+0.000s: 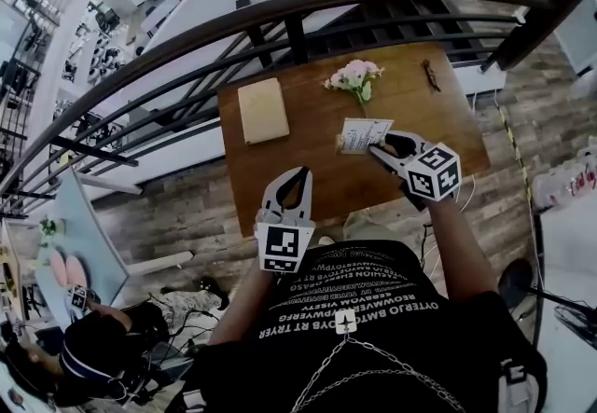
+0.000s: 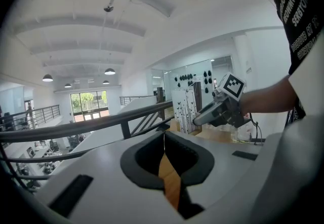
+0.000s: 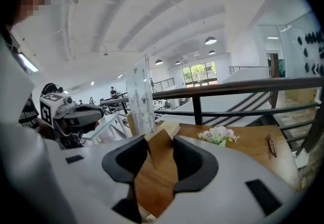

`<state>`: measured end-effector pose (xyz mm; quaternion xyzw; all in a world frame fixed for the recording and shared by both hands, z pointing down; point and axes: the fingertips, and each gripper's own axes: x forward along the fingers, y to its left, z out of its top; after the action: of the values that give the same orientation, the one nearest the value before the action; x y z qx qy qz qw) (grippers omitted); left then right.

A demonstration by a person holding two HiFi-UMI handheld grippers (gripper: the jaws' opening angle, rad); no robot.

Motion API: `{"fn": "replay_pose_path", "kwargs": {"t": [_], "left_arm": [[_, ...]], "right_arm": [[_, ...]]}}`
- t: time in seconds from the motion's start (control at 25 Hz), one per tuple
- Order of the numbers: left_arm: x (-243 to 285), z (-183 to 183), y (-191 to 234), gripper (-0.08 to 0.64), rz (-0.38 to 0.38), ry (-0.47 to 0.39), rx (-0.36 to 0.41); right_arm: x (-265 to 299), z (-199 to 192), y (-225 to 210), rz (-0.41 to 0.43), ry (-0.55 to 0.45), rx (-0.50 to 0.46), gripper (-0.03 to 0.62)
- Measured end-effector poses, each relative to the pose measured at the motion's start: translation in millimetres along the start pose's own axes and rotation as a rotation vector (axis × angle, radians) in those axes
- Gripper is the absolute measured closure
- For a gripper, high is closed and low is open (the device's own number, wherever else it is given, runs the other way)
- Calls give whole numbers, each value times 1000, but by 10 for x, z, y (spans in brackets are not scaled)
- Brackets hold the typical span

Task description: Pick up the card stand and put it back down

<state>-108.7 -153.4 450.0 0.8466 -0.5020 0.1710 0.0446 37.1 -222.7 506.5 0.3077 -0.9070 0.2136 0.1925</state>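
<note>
Right gripper (image 1: 378, 152) clamped on card stand (image 1: 364, 133) by its wooden base, card upright, held over middle of brown wooden table (image 1: 308, 173). Left gripper (image 1: 291, 180) at stand's 7 o'clock, jaws pressed together, nothing in them. On table: tan pad (image 1: 262, 110) at 10 o'clock, pink flowers (image 1: 354, 75) at 12, glasses (image 1: 430, 75) at 2 (small, dim). Black railing (image 1: 280, 21) along far edge; open hall beyond, white ceiling, pendant lamps (image 2: 109, 71).

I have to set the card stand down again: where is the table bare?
Bare wood lies between the beige pad and the flowers, and along the table's near edge. The far edge is busier: flowers, then glasses.
</note>
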Motion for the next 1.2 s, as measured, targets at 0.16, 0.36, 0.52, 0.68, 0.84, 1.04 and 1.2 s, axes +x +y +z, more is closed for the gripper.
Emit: {"fn": "replay_pose_path", "kwargs": {"t": [0.16,0.36,0.52,0.68,0.84,1.04,1.2], "left_arm": [[-30,-30,-55,531,-14,-1,12],[-99,-18,-105,531,-30,0,24],[-147,-19,-103,531,-33,-1,32],[-183,-39,-94,531,-34,-1,32],[-169,-5,-65,531,-31,-4,28],[-160,15,-44,531,-34,-8,33],[-135,-1,-52,531,-43,-8,32]], "right_arm": [[-59,47,54,-6,-23,-14,423],[-108,77,119,-16,-56,0,426],[-150,118,182,-11,-79,7,426],[-188,188,245,-8,-101,2,426],[-230,309,263,-3,-124,2,426],[-291,458,312,-2,-156,-12,428],[-344,520,319,-5,-177,-12,428]]}}
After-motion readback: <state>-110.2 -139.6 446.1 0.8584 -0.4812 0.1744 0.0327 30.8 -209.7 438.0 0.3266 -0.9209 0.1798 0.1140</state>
